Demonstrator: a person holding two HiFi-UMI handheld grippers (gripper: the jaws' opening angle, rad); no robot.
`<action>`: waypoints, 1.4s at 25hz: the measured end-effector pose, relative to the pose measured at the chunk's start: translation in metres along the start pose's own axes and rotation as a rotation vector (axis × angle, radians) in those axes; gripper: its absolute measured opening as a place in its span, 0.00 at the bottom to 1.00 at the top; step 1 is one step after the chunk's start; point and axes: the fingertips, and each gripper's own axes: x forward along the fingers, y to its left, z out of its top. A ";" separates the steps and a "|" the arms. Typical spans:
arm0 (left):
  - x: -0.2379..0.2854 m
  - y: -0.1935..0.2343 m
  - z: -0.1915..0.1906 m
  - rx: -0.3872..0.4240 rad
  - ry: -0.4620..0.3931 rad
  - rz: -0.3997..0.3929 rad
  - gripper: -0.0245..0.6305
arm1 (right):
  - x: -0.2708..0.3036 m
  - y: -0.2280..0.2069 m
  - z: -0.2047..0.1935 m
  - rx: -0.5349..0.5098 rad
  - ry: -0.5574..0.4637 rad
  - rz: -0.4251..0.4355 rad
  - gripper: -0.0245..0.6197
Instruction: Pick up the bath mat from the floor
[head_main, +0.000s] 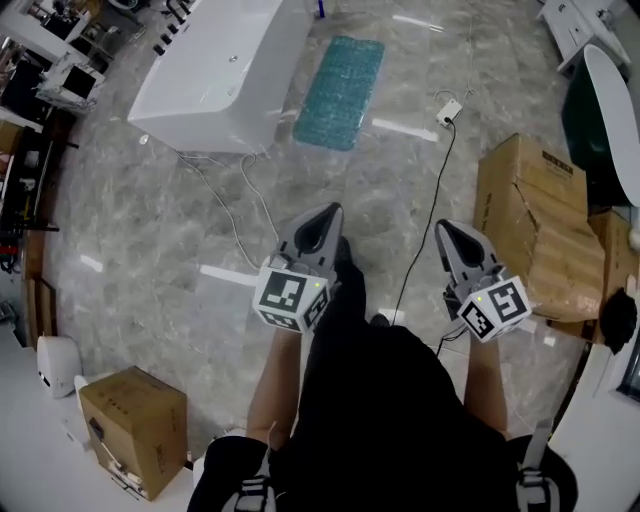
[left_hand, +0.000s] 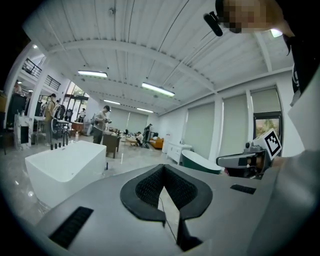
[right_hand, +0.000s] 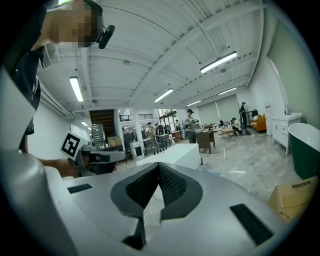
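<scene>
The teal bath mat lay flat on the floor, just right of the white bathtub. Well apart from the bathtub, the left gripper and right gripper had their jaws closed on nothing.

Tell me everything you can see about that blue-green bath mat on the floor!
The bath mat is a blue-green rectangle with rounded corners and a bumpy, slightly shiny surface that looks like soft rubber or plastic. It lies flat and fully spread out on the grey marble-look floor, a little slanted, close beside the white bathtub. Whether it touches the tub is hard to tell. Nothing lies on it.
</scene>
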 end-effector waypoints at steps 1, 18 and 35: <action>0.015 0.012 0.007 0.013 -0.002 -0.005 0.05 | 0.015 -0.010 0.008 -0.003 -0.002 -0.007 0.06; 0.160 0.170 0.055 0.088 0.043 -0.059 0.05 | 0.219 -0.101 0.075 0.065 -0.020 -0.047 0.06; 0.377 0.262 0.096 -0.029 0.076 0.194 0.05 | 0.408 -0.316 0.144 0.043 0.025 0.210 0.06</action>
